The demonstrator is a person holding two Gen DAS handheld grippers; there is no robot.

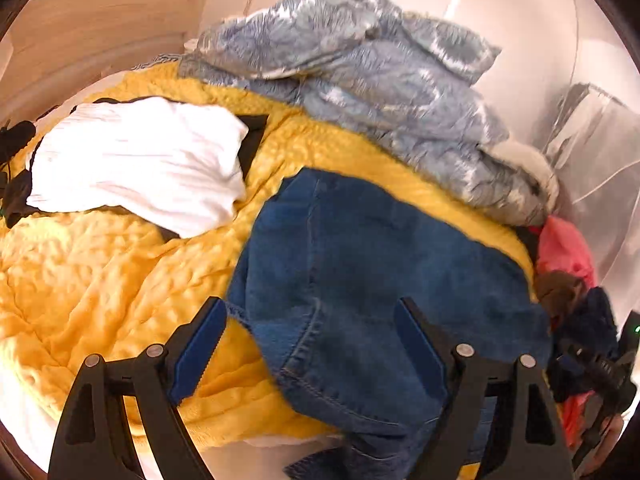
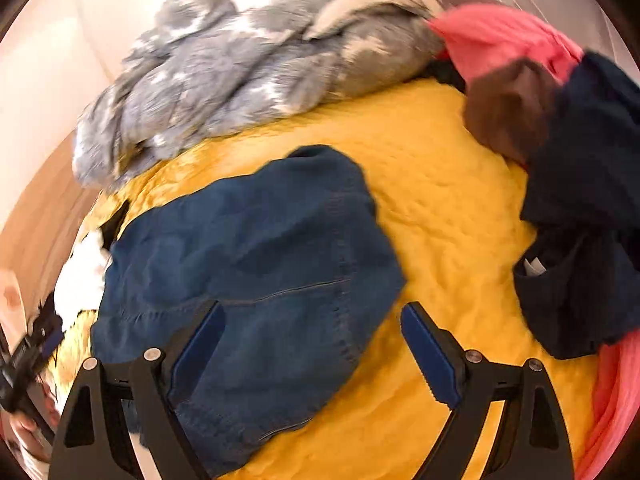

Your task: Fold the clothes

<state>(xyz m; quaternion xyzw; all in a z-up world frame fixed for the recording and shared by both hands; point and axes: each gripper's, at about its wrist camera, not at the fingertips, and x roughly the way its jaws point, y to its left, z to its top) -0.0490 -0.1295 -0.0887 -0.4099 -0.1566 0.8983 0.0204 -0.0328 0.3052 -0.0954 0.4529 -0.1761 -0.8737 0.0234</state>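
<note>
Left gripper (image 1: 310, 344): jaws spread wide, nothing clamped; blue pads hang above the jeans (image 1: 360, 272), apart from the cloth as far as the view shows. Right gripper (image 2: 310, 346): jaws likewise spread, released, nothing between the pads but the denim and blanket lying below. The jeans (image 2: 248, 264) lie crumpled on a yellow blanket (image 1: 100, 280), in the left wrist view at centre running toward 6 o'clock, in the right wrist view at centre-left, about 8 o'clock. The yellow blanket (image 2: 440, 208) covers most of the surface in both views. A white garment (image 1: 136, 160) lies on the blanket at 10 o'clock in the left view, over something black; in the right view it (image 2: 82, 276) shows only as a sliver at 9 o'clock. A grey-blue patterned blanket (image 1: 360, 72) is heaped at 12 to 2 o'clock; in the right view it (image 2: 224, 76) sits at 11 to 12 o'clock. A pile of pink cloth (image 2: 504, 40), brown cloth (image 2: 508, 108) and dark navy cloth (image 2: 588, 200) lies at 1 to 3 o'clock in the right view. Both views are motion-blurred.
</note>
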